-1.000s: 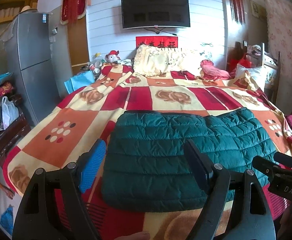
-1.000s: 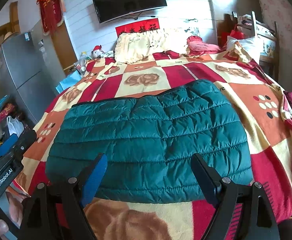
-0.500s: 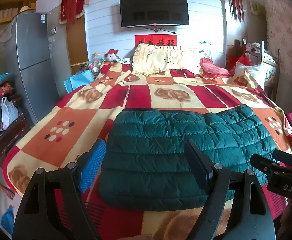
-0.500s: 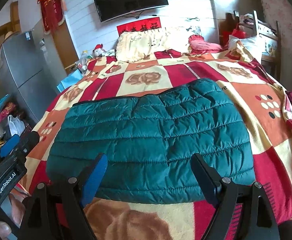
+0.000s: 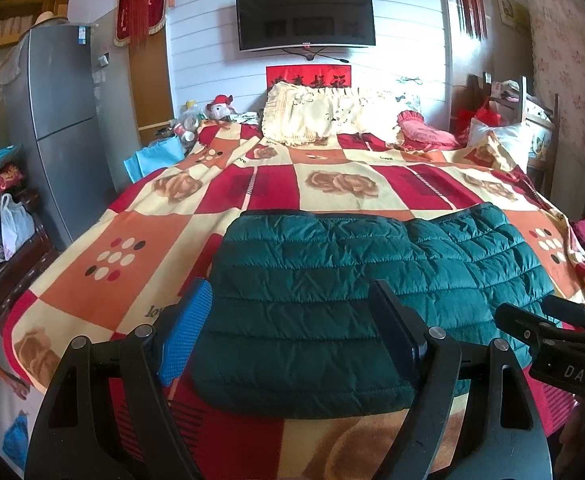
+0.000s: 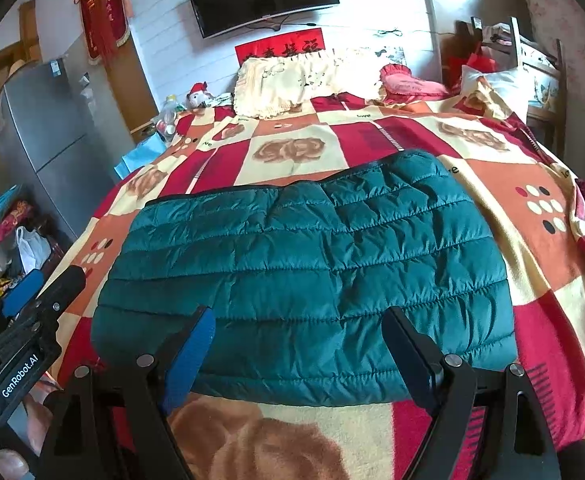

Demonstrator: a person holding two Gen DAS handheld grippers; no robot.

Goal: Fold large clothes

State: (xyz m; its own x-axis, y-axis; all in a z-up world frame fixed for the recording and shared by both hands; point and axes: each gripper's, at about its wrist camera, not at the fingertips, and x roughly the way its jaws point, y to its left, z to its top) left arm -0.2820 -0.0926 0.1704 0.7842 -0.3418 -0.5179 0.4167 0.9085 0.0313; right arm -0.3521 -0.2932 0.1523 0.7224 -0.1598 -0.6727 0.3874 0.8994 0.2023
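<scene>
The dark green quilted puffer jacket (image 6: 304, 280) lies folded flat on the checked red-and-cream blanket (image 6: 504, 184) just ahead of both empty claws, left claw (image 5: 292, 328) and right claw (image 6: 300, 352) spread apart, apparently released for inspection.

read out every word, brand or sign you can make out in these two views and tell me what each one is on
"DAS": on the right gripper, seen from the left wrist.
"GenRobot.AI": on the left gripper, seen from the right wrist.
"love": printed in several places on the blanket.
Red banner under the TV: dark Chinese characters, too blurred to read.
Sticker on the fridge: too small to read.
Green jacket: no text visible.
</scene>
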